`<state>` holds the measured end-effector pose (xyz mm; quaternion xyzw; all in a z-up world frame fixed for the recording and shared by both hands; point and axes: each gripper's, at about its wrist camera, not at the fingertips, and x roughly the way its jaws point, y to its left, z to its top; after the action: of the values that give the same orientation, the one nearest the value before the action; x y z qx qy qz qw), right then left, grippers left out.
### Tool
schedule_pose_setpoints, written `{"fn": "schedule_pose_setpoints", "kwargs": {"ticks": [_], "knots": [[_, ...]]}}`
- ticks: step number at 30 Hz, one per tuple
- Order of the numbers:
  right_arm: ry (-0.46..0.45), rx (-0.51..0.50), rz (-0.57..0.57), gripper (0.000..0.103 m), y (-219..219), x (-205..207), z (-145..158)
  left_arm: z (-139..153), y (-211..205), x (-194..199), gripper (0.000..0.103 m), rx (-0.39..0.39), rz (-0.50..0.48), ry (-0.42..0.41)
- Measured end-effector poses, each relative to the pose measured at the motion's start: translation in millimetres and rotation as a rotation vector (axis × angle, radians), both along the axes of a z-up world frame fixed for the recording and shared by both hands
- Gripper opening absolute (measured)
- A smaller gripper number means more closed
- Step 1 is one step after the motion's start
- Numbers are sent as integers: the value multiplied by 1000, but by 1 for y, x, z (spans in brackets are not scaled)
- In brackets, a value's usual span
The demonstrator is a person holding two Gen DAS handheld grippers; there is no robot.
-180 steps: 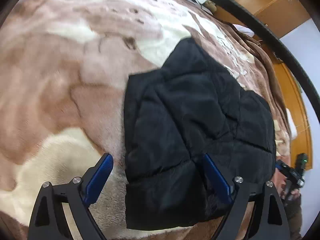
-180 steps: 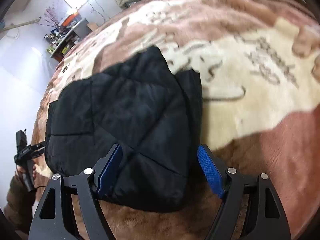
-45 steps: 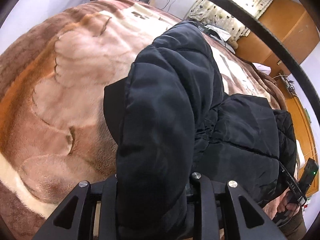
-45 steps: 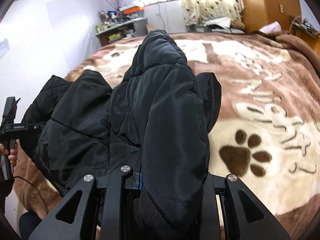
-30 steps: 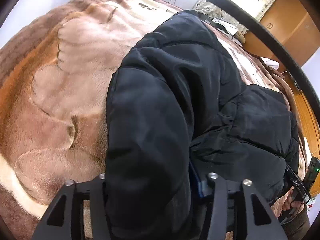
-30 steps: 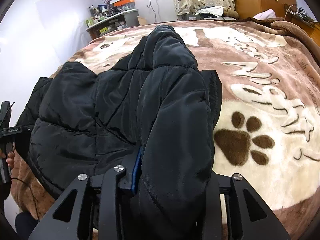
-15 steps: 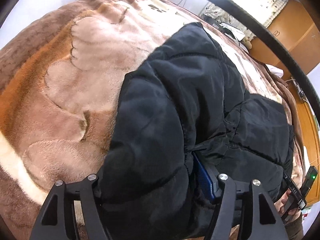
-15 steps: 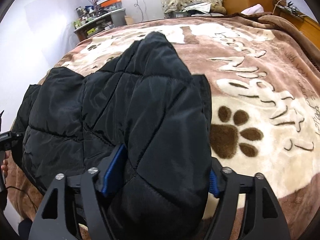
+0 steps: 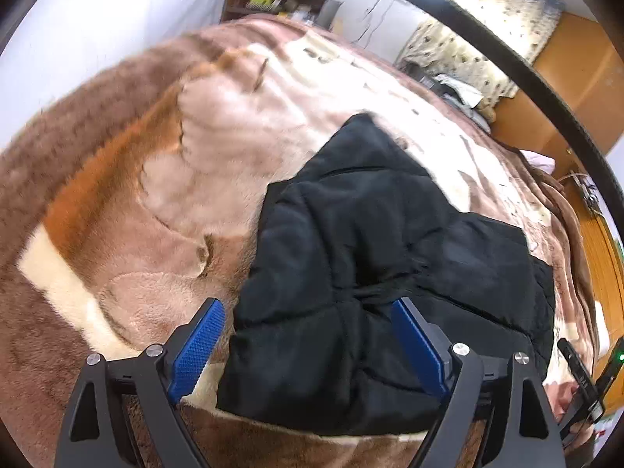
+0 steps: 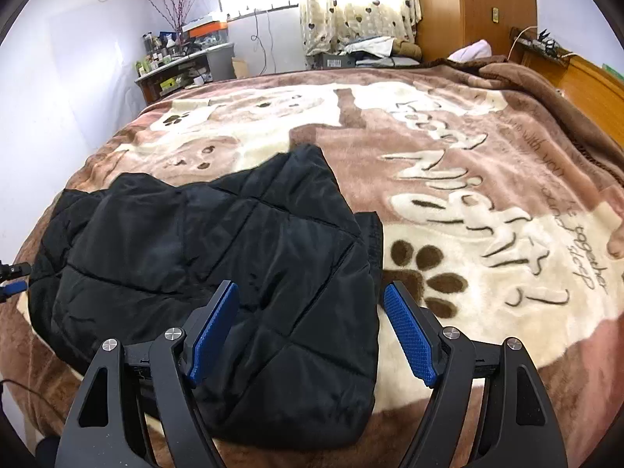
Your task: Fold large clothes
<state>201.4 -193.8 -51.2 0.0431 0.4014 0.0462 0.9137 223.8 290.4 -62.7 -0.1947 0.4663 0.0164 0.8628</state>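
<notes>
A black quilted puffer jacket (image 9: 374, 265) lies folded on a brown and cream plush blanket (image 9: 187, 179). My left gripper (image 9: 308, 335) is open and empty, its blue pads astride the jacket's near edge, just above it. In the right wrist view the same jacket (image 10: 218, 257) lies flat on the blanket (image 10: 487, 202). My right gripper (image 10: 312, 331) is open and empty above the jacket's near right corner. The other gripper shows at the edge of each view, at the right (image 9: 585, 382) and at the left (image 10: 11, 277).
The bed fills both views. A cluttered shelf (image 10: 183, 66), a curtained window (image 10: 351, 4) and a wooden wardrobe (image 10: 475, 7) stand beyond its far edge. A wooden headboard (image 10: 585, 82) runs along the right side. A dark brown blanket (image 10: 546, 93) is bunched there.
Both grippers were shut on a raised fold of the jacket. They lowered it onto the rest of the jacket, opened and let go, then drew back.
</notes>
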Motion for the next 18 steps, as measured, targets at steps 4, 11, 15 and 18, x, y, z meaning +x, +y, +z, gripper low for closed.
{"fn": "schedule_pose_setpoints", "kwargs": {"ticks": [4, 11, 15, 18], "knots": [[-10, -11, -3, 77, 15, -23, 12, 20, -25, -23, 89, 90, -19, -20], [-55, -17, 44, 77, 50, -78, 35, 37, -69, -75, 89, 137, -70, -30], [-74, -21, 35, 77, 62, -105, 40, 40, -92, -103, 89, 200, -93, -45], [-60, 6, 19, 77, 65, -121, 38, 40, -105, -123, 89, 230, -88, -54]]}}
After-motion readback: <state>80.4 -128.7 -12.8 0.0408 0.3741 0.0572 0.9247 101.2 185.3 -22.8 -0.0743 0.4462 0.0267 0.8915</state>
